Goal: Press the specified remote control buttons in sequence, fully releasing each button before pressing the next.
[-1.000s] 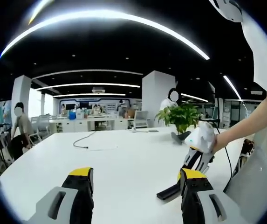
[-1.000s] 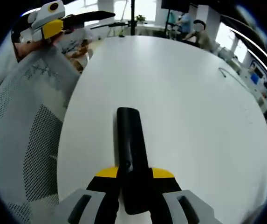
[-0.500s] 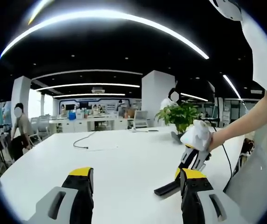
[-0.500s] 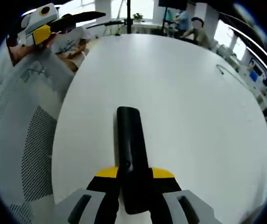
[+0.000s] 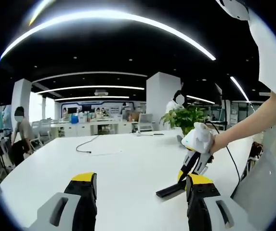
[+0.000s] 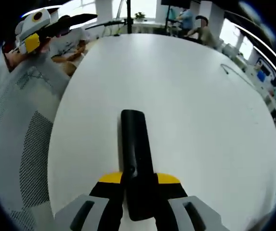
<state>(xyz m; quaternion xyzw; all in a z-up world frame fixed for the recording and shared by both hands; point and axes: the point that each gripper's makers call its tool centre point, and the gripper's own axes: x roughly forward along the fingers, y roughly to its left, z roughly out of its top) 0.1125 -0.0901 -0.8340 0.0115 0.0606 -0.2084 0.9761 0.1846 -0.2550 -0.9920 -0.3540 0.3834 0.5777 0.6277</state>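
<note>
The white table [image 6: 190, 96] is the landmark, broad and mostly bare; a mesh chair [image 6: 17, 144] stands at its edge, a cable [image 5: 87, 147] lies far across it, and a potted plant [image 5: 188, 120] stands at its far side.

Above the table, the remote [image 6: 134, 154] is clamped in the right gripper [image 6: 138, 185]: a long black bar whose axis runs straight out from between the two yellow-tipped jaws, its far end pointing away over the tabletop. In the left gripper view the remote [image 5: 169, 188] slants down toward the table from that gripper [image 5: 195, 166], just beyond the left gripper's own right jaw.

The left gripper [image 5: 140, 192] hangs over the table with jaws spread wide, grasping nothing. It is the free tool, so pressing probably falls to it: the remote lies to its right and slightly ahead, and a jaw tip would need to come across onto the button face, which I cannot make out here.
</note>
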